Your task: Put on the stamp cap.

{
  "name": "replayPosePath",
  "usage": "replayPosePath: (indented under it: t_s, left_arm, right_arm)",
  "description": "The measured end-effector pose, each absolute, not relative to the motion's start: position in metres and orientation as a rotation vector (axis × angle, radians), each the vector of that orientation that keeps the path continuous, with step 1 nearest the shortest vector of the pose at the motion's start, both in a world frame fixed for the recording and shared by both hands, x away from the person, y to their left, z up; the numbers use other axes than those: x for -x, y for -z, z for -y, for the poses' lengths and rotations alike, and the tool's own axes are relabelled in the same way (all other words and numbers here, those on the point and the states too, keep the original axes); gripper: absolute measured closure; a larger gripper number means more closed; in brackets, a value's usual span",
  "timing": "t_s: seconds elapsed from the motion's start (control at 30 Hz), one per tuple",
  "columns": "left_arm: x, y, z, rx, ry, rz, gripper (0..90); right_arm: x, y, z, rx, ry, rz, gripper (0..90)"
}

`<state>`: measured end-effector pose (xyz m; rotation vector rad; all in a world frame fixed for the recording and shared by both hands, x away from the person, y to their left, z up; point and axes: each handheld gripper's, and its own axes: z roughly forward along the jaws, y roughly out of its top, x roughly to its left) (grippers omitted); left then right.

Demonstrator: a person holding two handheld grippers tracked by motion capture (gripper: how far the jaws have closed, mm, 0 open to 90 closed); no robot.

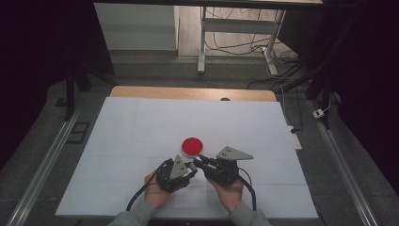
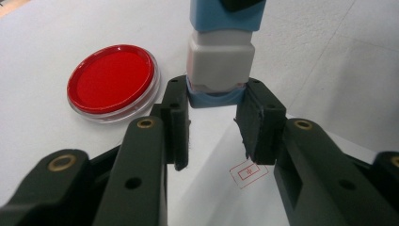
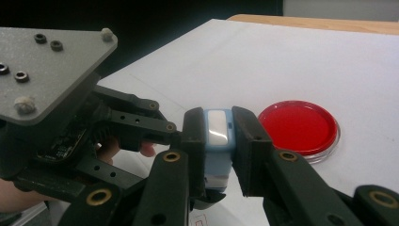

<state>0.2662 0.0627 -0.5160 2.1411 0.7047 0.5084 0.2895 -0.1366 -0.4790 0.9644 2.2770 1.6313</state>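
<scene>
The right tool (image 3: 219,136) is clamped on the upper blue part of a small stamp (image 3: 217,141), its pads pressed flat against both sides. The left tool (image 2: 211,120) has closed on the bottom blue cap of the same stamp (image 2: 220,56), pads pinching the cap's edges. The stamp hangs between the two tools, just above the tabletop (image 1: 141,132), with the white middle section bare between the grips.

Holding it at opposite ends looks like a two-handed grip meant to pull the cap off or push it on: one tool steadies the body while the other works the cap. Which of the two, the pictures cannot settle.

Just beyond the tools, and to the left of the left tool's jaws, lies a round clear dish (image 2: 113,82) holding a flat red ink pad that reaches its rim; nothing else is in it. It sits within easy reach, likely so the stamp can be inked.

Under the left tool, on a sheet of paper (image 2: 211,188), a small red rectangular stamp print (image 2: 248,172) shows beneath the right-hand pad.
</scene>
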Motion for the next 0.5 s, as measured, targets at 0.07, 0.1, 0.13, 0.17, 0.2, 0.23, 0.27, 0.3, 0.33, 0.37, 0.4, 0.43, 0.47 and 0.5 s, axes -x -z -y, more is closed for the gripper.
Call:
replayPosePath:
  t_s: [0.07,0.1,0.13,0.17,0.2,0.23,0.27,0.3,0.33,0.37,0.4,0.43,0.47,0.5]
  left_arm:
    - [-0.2658,0.516,-0.0627,-2.14,-0.518,-0.703,65.3]
    - [-0.2655,0.5159,-0.0625,-2.138,-0.524,-0.702,65.3]
    - [-0.2654,0.5159,-0.0625,-2.138,-0.525,-0.7,65.4]
    - [-0.2654,0.5158,-0.0625,-2.137,-0.527,-0.7,65.4]
    - [-0.2652,0.5158,-0.0624,-2.137,-0.53,-0.7,65.4]
    - [-0.265,0.5159,-0.0624,-2.137,-0.531,-0.701,65.5]
    - [-0.265,0.5159,-0.0623,-2.137,-0.533,-0.701,65.5]
    - [-0.2649,0.5159,-0.0623,-2.139,-0.535,-0.701,65.6]
    - [-0.2648,0.516,-0.0621,-2.14,-0.537,-0.702,65.6]
    - [-0.2648,0.5162,-0.062,-2.141,-0.539,-0.703,65.6]
    - [-0.2648,0.5163,-0.0619,-2.144,-0.543,-0.702,65.7]
    - [-0.2647,0.5162,-0.062,-2.149,-0.547,-0.701,65.7]
    - [-0.2646,0.5163,-0.0619,-2.152,-0.551,-0.699,65.7]
    - [-0.2644,0.5166,-0.0615,-2.152,-0.554,-0.7,65.8]
  right_arm:
    - [-0.2896,0.4793,0.1366,-0.964,-1.631,-2.277,75.4]
    - [-0.2896,0.4794,0.1366,-0.964,-1.631,-2.277,75.4]
    - [-0.2896,0.4794,0.1366,-0.965,-1.633,-2.276,75.4]
    - [-0.2897,0.4793,0.1366,-0.965,-1.634,-2.276,75.4]
    - [-0.2897,0.4793,0.1367,-0.965,-1.635,-2.275,75.5]
    - [-0.2898,0.4795,0.1368,-0.966,-1.636,-2.275,75.5]
    - [-0.2898,0.4797,0.1369,-0.966,-1.638,-2.275,75.5]
    - [-0.2898,0.4798,0.137,-0.967,-1.639,-2.275,75.5]
    - [-0.2899,0.48,0.1369,-0.965,-1.639,-2.276,75.5]
    - [-0.29,0.4803,0.1369,-0.964,-1.638,-2.277,75.6]
    - [-0.2901,0.4805,0.1368,-0.964,-1.637,-2.279,75.5]
    - [-0.2901,0.4808,0.1367,-0.963,-1.635,-2.281,75.6]
    - [-0.2901,0.4809,0.1366,-0.962,-1.633,-2.282,75.6]
    - [-0.2902,0.481,0.1365,-0.96,-1.631,-2.285,75.7]
